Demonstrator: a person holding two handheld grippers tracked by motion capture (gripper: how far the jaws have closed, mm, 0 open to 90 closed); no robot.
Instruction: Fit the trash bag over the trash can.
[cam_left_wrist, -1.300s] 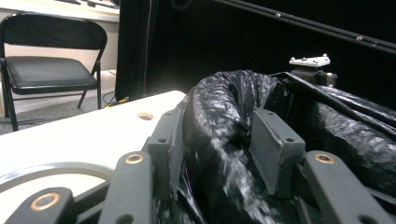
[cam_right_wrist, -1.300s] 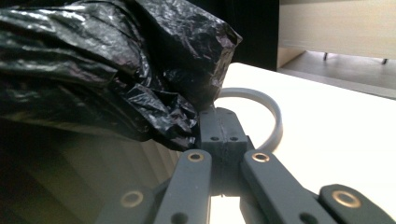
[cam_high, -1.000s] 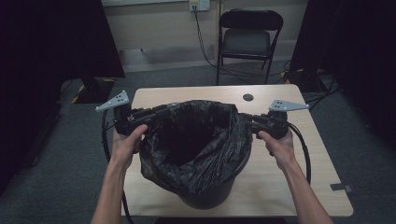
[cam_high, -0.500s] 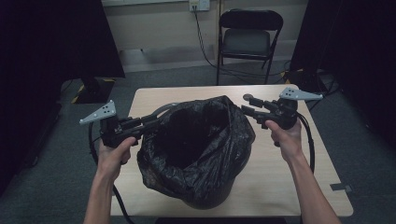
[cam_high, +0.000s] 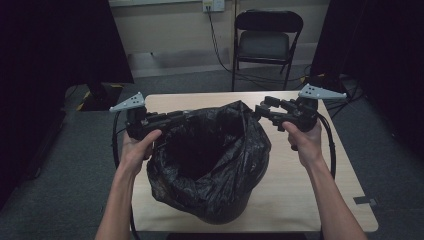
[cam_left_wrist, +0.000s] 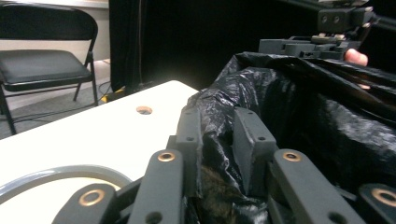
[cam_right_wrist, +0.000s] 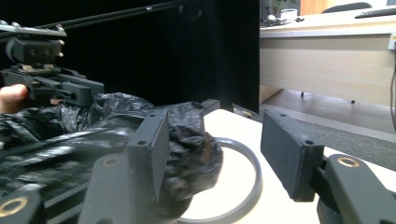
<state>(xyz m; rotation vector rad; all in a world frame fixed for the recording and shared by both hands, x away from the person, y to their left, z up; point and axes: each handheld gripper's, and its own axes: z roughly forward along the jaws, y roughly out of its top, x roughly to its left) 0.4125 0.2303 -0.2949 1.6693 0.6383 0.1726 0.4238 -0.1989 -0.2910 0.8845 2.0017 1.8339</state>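
A black trash bag (cam_high: 220, 165) stands on the light wooden table (cam_high: 310, 200) with its mouth open upward. My left gripper (cam_high: 186, 116) is at the bag's left rim. In the left gripper view its jaws (cam_left_wrist: 218, 119) have just been closing and pinch a fold of the black plastic (cam_left_wrist: 317, 121). My right gripper (cam_high: 261, 107) hovers at the raised right rim. Its jaws (cam_right_wrist: 215, 126) have just been opening and stand wide apart. A bunch of the bag (cam_right_wrist: 191, 149) rests against one fingertip (cam_right_wrist: 154, 144); the other fingertip (cam_right_wrist: 287, 154) is well clear of it.
A folding chair (cam_high: 267, 45) stands behind the table, with cables on the floor beside it. Black curtains hang at both sides. The table has a small round hole (cam_left_wrist: 144, 110) near its far edge and a tape mark (cam_high: 367, 201) at its front right.
The right gripper has risen from the bag's right rim and its jaws have spread apart. The rim now stands in a peak there. The left gripper swung outward, then came back to the left rim.
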